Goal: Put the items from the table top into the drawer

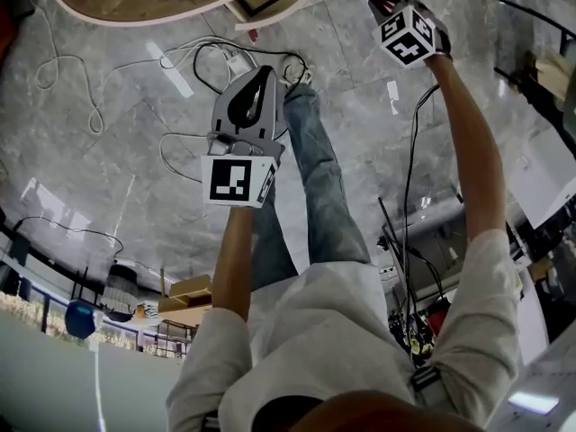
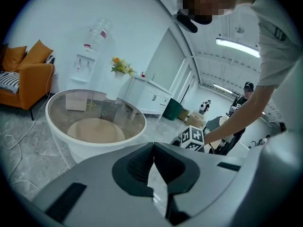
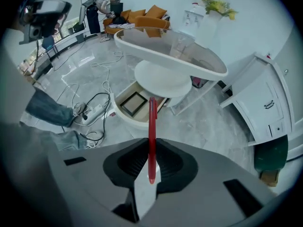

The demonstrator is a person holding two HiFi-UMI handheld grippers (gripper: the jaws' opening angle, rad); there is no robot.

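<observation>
Red pen [image 3: 152, 141] is pinched in the right tongs [image 3: 151, 161], well short of the drawer [image 3: 127, 121]. The left tongs [image 2: 154, 161] are pressed together, empty. This looks like the carrying step. Next, bring the pen over the open drawer under the round bench [image 3: 208, 69] and release. Only the right gripper view shows the drawer's inside.

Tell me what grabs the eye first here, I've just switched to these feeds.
A red pen is clamped in the right gripper, sticking out toward the round white table. Below the tabletop, a drawer stands open. The left gripper is shut with nothing in it.
</observation>
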